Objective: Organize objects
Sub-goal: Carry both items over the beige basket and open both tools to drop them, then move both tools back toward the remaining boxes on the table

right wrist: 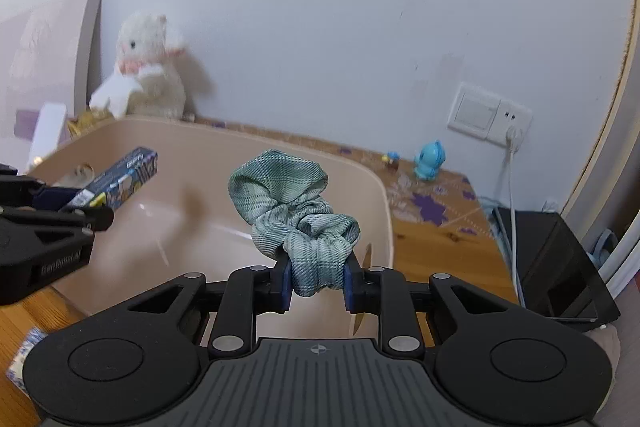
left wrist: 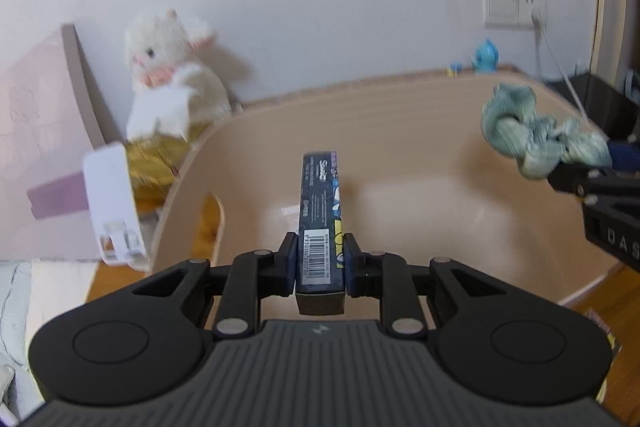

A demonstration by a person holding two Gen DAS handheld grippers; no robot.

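My left gripper [left wrist: 320, 261] is shut on a long dark blue box [left wrist: 320, 211] with a barcode, held above the beige plastic bin [left wrist: 400, 123]. The box also shows in the right wrist view [right wrist: 120, 179], where the left gripper [right wrist: 86, 213] enters from the left. My right gripper [right wrist: 316, 279] is shut on a green plaid scrunchie [right wrist: 296, 211] over the same bin [right wrist: 360, 175]. In the left wrist view the scrunchie [left wrist: 536, 139] hangs from the right gripper [left wrist: 576, 179] at the bin's right rim.
A white plush toy [left wrist: 172, 75] and a white box [left wrist: 112, 203] stand left of the bin. A blue figurine [right wrist: 428, 163] stands on the wooden desk [right wrist: 440, 227] by the wall socket [right wrist: 488, 117]. A black box [right wrist: 560, 267] sits at the right.
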